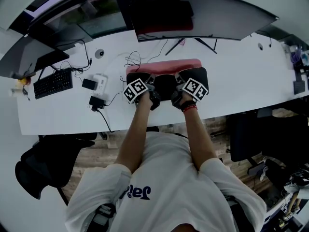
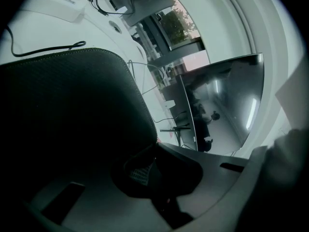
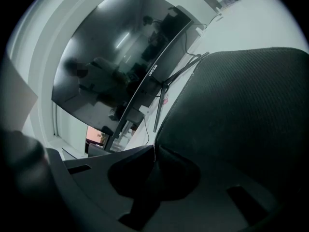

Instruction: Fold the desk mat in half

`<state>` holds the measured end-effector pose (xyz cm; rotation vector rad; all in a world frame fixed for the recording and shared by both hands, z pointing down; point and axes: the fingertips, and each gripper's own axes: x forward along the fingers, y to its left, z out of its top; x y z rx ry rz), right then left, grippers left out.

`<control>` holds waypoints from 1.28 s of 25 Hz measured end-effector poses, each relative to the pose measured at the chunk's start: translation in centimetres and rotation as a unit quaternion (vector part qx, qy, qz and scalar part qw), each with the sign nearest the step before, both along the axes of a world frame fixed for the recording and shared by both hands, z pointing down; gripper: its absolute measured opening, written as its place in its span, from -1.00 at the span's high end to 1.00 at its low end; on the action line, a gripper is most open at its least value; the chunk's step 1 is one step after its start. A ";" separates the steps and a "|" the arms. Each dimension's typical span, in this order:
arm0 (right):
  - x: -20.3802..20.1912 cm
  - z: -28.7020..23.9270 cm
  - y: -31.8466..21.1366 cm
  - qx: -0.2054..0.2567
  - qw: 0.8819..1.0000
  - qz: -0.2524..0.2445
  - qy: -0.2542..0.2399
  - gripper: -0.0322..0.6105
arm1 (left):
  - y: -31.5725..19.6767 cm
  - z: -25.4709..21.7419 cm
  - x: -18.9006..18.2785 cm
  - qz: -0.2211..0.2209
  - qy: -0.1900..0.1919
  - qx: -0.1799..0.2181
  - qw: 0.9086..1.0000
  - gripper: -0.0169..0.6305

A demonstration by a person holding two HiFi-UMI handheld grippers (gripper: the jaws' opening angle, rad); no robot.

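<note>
The desk mat lies on the white desk in front of the monitor, black side up. A pink strip of it shows along its far edge. Both grippers sit close together over the mat. My left gripper is shut on the mat's edge, and the black textured sheet fills the left of the left gripper view, with its rim pinched in the jaws. My right gripper is shut on the same edge; the mat rises at the right, its rim clamped in the jaws.
A wide curved monitor stands just behind the mat, its stand legs close by. Loose cables lie at the mat's far left. A white box, a black adapter and a keyboard sit to the left. A chair stands near left.
</note>
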<state>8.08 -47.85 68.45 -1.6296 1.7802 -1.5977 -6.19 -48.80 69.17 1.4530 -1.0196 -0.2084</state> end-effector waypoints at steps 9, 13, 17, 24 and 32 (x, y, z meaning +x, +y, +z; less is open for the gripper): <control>-0.2 0.6 -2.1 -0.003 1.000 -0.004 -0.002 0.76 | -1.9 0.5 -0.3 -0.004 0.008 0.001 1.000 0.85; -0.2 0.7 -3.1 -0.005 1.000 -0.003 -0.003 0.75 | -2.9 0.6 -0.3 -0.004 0.012 0.001 1.000 0.84; -0.1 0.9 -3.7 -0.005 1.000 -0.002 -0.001 0.75 | -3.4 0.7 -0.2 -0.003 0.016 0.000 1.000 0.85; -0.2 1.2 -4.9 -0.005 1.000 -0.003 0.000 0.75 | -4.5 1.1 -0.4 -0.005 0.026 -0.003 1.000 0.84; -0.2 2.1 -5.8 -0.023 1.000 0.000 0.004 0.72 | -5.4 1.9 -0.5 -0.007 0.034 -0.013 0.999 0.82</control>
